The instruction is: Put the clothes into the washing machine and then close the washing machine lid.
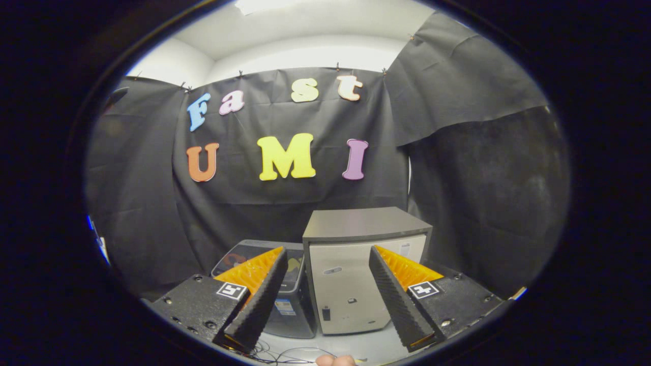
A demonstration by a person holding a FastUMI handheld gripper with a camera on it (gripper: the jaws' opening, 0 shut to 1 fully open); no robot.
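My gripper (pixel 326 251) is open, its two fingers spread wide with nothing between them. Beyond the left finger stands a small dark washing machine (pixel 292 305) on the white table (pixel 356 348). Its dark top (pixel 244 251) seems to lie flat, and blurred orange and yellowish shapes show on it; I cannot tell what they are. The left finger hides much of the machine's top.
A grey box-shaped cabinet (pixel 356 284) stands right beside the washing machine, straight ahead between the fingers. Thin cables (pixel 285 353) lie on the table near the fingers. A person's fingertip (pixel 335 360) shows just below the gripper. Black cloth walls close the booth behind and to both sides.
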